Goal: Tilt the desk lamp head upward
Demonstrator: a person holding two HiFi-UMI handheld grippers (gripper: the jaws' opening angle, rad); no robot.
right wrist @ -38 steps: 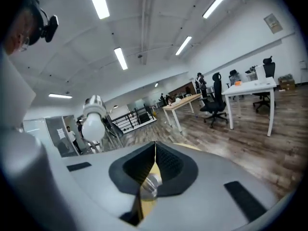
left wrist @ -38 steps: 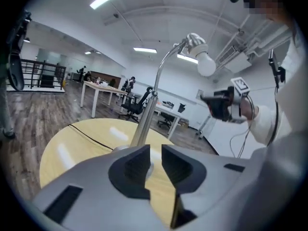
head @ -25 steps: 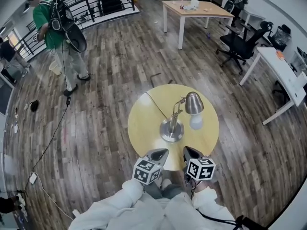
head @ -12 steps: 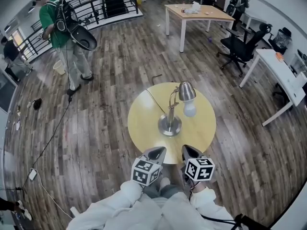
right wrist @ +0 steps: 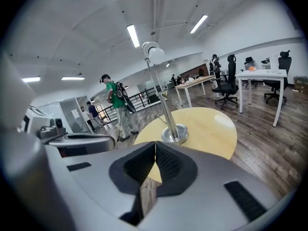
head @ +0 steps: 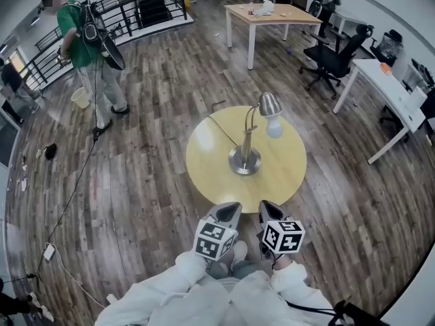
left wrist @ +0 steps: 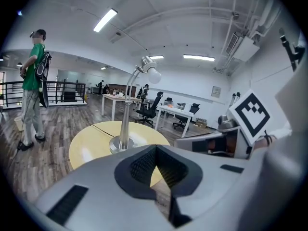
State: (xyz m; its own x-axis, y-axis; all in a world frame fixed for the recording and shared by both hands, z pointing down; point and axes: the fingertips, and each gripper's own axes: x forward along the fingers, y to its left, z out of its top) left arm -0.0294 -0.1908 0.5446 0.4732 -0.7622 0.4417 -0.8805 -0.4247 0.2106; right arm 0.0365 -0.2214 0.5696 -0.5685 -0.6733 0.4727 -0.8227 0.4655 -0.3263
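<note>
A silver desk lamp (head: pixel 246 145) stands on a round yellow table (head: pixel 211 168), its base (head: pixel 245 161) near the middle and its head (head: pixel 270 105) with a white bulb (head: pixel 274 128) pointing down to the right. The lamp (left wrist: pixel 126 114) also shows in the left gripper view, and the lamp (right wrist: pixel 163 105) in the right gripper view. My left gripper (head: pixel 228 213) and right gripper (head: pixel 268 212) hang side by side just short of the table's near edge, both shut and empty, well apart from the lamp.
A black cord (head: pixel 221 132) runs from the lamp off the table's far left edge. A person in green (head: pixel 85 53) stands at the far left. A wooden desk (head: pixel 268 15), office chairs (head: pixel 329 56) and a white desk (head: pixel 391 94) stand behind and to the right.
The view has pulled back: the table and lamp sit farther from me and higher in the picture. Both grippers keep their place side by side, still shut.
</note>
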